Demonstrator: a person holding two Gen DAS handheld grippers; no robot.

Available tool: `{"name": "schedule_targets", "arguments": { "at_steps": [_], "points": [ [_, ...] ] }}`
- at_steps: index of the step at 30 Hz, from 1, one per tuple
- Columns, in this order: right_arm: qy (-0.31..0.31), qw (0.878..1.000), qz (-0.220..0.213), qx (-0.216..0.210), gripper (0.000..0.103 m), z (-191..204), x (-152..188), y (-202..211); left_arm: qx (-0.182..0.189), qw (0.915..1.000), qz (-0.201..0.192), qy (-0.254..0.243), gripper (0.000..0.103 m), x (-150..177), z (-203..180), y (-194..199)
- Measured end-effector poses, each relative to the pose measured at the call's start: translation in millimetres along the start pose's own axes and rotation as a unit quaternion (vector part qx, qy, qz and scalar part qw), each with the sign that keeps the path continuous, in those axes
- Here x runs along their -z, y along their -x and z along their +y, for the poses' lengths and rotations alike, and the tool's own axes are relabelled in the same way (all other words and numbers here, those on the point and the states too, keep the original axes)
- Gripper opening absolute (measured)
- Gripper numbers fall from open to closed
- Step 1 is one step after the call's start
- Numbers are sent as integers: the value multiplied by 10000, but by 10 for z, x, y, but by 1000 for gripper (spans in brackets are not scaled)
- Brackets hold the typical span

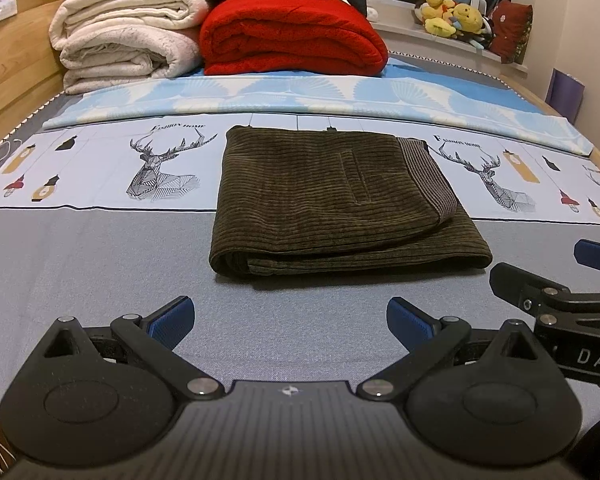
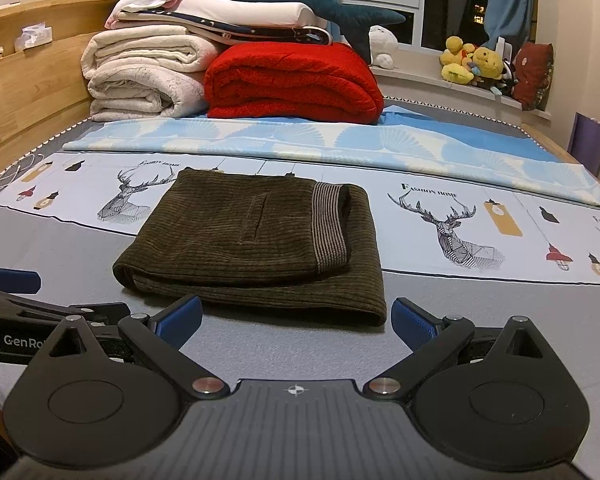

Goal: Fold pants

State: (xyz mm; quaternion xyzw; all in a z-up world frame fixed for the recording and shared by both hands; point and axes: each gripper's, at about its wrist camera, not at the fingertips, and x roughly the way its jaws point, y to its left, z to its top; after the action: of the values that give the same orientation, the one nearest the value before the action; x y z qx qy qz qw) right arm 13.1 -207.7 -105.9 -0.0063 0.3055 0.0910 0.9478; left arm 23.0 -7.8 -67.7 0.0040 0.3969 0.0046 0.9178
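Left wrist view, lower left to right: left gripper (image 1: pixel 290 322) spread wide and empty; brown corduroy pants (image 1: pixel 340 204), centre frame on the bed sheet (image 1: pixel 100 260), already a compact folded stack; right gripper (image 2: pixel 296 322) likewise wide, empty. Folding looks essentially finished.

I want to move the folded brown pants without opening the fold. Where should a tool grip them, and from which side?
Probably grip the folded brown pants at the thick rounded fold along their near-left edge, coming in low from the front, so that all layers sit between the fingers. The right side shows the striped waistband and stepped loose edges, which may slip apart. Both the left tool and the right tool are open and empty.
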Motion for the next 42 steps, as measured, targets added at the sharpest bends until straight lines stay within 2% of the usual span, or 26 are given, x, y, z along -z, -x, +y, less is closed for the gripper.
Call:
{"name": "schedule_targets", "arguments": {
  "at_steps": [42],
  "points": [
    [-19,10000,33,-11,100,8,26,-21,-11,10000,34,40,102,13,9,-6]
  ]
}}
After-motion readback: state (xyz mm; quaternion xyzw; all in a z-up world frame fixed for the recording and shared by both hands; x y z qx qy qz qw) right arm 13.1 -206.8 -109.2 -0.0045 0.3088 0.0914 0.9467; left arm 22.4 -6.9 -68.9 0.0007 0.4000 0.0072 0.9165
